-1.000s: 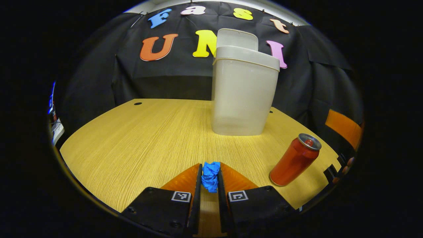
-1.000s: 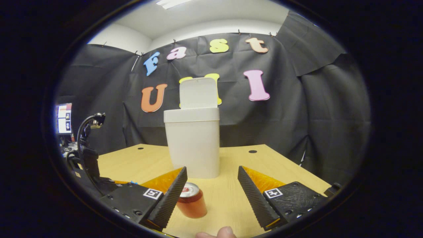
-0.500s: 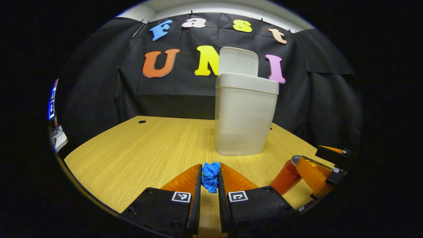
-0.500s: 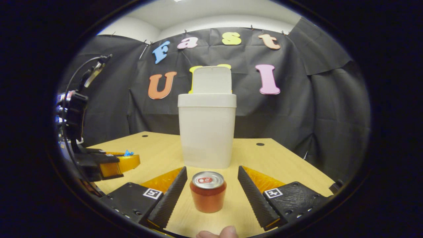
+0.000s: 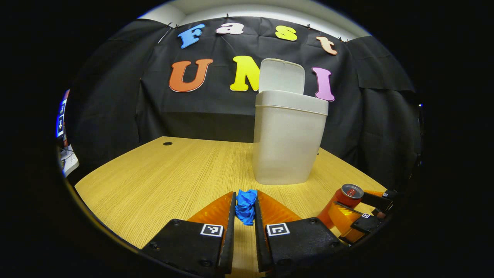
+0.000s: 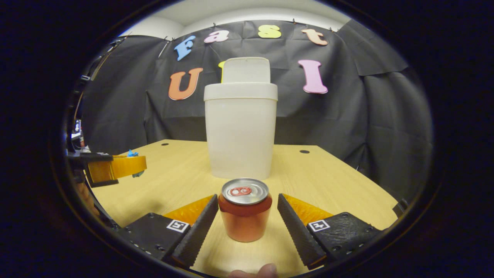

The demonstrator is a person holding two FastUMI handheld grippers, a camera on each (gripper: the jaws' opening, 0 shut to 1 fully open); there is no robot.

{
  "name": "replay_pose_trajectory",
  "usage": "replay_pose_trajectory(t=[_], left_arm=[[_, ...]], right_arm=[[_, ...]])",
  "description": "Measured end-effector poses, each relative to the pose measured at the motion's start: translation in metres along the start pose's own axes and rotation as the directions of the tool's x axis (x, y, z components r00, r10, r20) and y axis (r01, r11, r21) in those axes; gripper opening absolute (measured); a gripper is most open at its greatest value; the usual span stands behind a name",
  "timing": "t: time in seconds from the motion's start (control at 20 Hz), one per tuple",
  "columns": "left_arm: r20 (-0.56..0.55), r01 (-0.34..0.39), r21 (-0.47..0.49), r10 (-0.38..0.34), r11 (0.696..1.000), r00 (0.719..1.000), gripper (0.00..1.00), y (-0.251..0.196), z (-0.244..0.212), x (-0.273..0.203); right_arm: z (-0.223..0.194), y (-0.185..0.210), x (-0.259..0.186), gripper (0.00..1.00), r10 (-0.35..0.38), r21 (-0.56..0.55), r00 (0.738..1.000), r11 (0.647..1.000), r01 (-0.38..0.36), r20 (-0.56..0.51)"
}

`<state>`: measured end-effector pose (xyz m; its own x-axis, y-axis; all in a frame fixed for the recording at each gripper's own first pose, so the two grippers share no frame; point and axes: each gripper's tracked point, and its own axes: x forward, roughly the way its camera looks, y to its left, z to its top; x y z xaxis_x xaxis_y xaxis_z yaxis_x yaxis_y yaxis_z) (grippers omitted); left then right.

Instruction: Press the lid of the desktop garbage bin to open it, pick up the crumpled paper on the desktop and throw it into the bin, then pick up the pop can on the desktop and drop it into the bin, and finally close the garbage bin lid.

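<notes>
1. Right now my left gripper (image 5: 244, 208) is pinching the crumpled paper (image 5: 246, 205), a blue wad squeezed between both fingers and held just above the desktop (image 5: 170, 181); in the right gripper view it shows off to the left (image 6: 115, 166).
2. My right gripper (image 6: 247, 216) is spread wide, with the pop can (image 6: 244, 210) standing upright between its fingers; I judge neither finger presses on it yet.
3. I expect the paper to be light, soft and springy, so the firm pinch across its middle suits it.
4. I judge the can to be stiff but thin-walled and smooth, and if it is empty it will tip easily. I would take it across the middle of the body, below the shoulder, squeezing just enough not to dent it.
5. The garbage bin (image 6: 240, 135) stands beyond the can, well apart from both grippers, with its lid (image 6: 246, 70) flipped upright at the back and the mouth open.
6. I see bare desktop between the grippers and the bin. Each load must rise above the rim and stay short of the raised lid.
</notes>
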<state>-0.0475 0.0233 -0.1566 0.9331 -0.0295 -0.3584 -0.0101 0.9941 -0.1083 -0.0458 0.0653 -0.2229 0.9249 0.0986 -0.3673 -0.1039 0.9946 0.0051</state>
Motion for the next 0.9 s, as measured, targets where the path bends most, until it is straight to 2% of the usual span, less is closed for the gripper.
replay_pose_trajectory(t=[0.25,0.6,0.75,0.8,0.9], left_arm=[[0.021,-0.018,-0.001,0.018,1.0,1.0,0.27,0.004,0.011,-0.001],[0.047,-0.011,0.007,0.011,1.0,0.999,0.27,0.003,0.023,-0.001],[0.064,-0.01,0.018,0.009,1.0,0.998,0.27,0.001,0.033,0.0],[0.075,-0.012,0.02,0.011,1.0,0.997,0.27,0.003,0.039,0.0],[0.104,-0.005,0.017,0.003,1.0,0.995,0.27,0.0,0.055,0.001]], right_arm=[[-0.009,-0.003,0.009,0.94,-0.012,0.008,0.999,1.0,0.012,-0.041],[-0.019,-0.006,0.014,0.96,-0.007,0.02,0.995,1.0,0.009,-0.1],[-0.021,-0.007,0.011,0.89,-0.001,0.033,0.994,0.999,0.005,-0.113],[-0.02,-0.006,0.011,0.82,0.005,0.035,0.993,0.999,-0.001,-0.116],[-0.016,-0.008,0.009,0.81,0.017,0.045,0.993,0.999,-0.012,-0.113]])
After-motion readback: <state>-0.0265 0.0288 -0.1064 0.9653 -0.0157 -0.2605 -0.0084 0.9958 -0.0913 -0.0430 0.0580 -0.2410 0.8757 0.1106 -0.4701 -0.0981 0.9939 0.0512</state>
